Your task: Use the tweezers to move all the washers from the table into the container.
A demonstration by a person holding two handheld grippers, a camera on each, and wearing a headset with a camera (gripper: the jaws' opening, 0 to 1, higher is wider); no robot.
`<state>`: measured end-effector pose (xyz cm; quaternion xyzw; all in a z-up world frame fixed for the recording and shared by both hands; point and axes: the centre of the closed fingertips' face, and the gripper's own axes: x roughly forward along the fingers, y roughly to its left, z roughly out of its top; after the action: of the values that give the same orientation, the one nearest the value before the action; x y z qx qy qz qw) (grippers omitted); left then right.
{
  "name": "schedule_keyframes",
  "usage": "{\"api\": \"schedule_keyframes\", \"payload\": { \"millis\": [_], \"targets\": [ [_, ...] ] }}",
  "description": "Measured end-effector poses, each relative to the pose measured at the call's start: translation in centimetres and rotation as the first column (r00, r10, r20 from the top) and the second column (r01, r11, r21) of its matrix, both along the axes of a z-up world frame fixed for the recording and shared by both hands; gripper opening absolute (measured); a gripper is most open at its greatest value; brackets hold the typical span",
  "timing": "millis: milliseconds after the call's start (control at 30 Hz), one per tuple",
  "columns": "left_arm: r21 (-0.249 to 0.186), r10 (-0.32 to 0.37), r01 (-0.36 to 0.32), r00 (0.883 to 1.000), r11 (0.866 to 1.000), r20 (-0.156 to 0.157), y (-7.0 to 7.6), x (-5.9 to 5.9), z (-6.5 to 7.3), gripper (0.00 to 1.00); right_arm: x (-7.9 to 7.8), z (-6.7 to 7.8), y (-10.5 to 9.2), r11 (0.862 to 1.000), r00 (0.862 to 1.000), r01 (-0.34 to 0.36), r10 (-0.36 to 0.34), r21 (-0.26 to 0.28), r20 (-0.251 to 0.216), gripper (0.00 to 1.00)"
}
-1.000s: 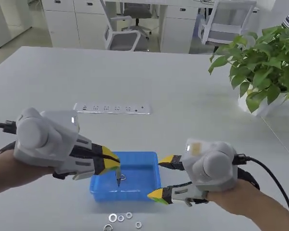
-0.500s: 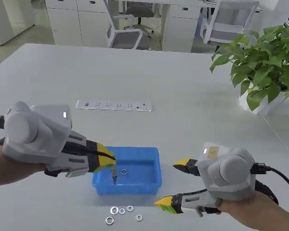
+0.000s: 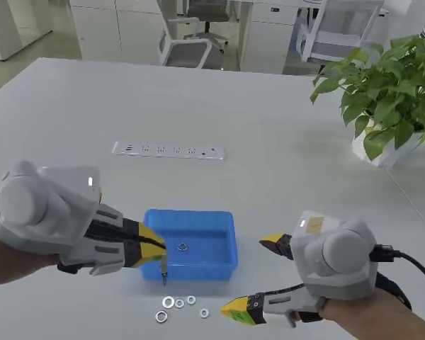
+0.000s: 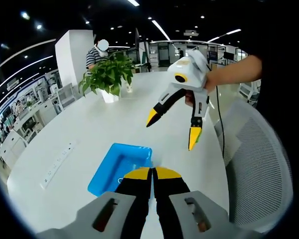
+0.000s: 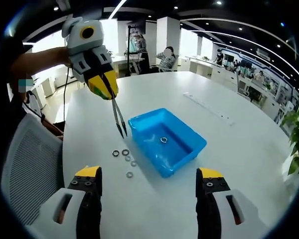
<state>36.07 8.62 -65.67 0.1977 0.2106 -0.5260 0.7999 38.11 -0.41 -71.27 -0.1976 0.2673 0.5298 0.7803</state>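
- One of the five washers (image 3: 179, 303) on the table (image 3: 283, 163) could have been flicked away or pushed under a neighbour. They lay close together just in front of the blue container (image 3: 198, 268), and the thin tweezers (image 3: 163, 270) would have had to be set down on a single flat ring among them.
- A slip from the tips during the lift was judged likely if a ring were pinched only at its edge. It might then have dropped short of the container wall.
- The container itself could have been nudged, since the tweezer tips hung just beside its near wall.
- The tweezers could have twisted in the grip, being held only at their upper end.
- One washer (image 3: 182, 247) was seen lying inside the container.
- The left gripper (image 3: 158, 249) was held low at the container's left. Its jaws were pressed together on the tweezers, which pointed down at the table above the loose washers. No washer could be made out between the tips.
- The right gripper (image 3: 249, 276) was held to the right of the container and clear of it, its jaws spread wide with nothing between them.
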Motion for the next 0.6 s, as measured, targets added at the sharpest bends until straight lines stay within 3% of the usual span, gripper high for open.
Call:
{"api": "schedule_keyframes", "payload": {
  "millis": [300, 600],
  "targets": [
    [-0.021, 0.002, -0.002, 1.0, 1.0, -0.021, 0.1, -1.3, -1.2, 0.05, -0.3, -0.1, 0.1, 1.0, 1.0, 0.008, -0.008, 0.003, -0.003, 0.86],
    [-0.046, 0.003, -0.005, 0.999, 0.999, -0.034, 0.2, -1.8, -1.9, 0.05, -0.6, -0.4, 0.4, 1.0, 1.0, 0.017, -0.017, 0.012, -0.019, 0.96]
  ]
}}
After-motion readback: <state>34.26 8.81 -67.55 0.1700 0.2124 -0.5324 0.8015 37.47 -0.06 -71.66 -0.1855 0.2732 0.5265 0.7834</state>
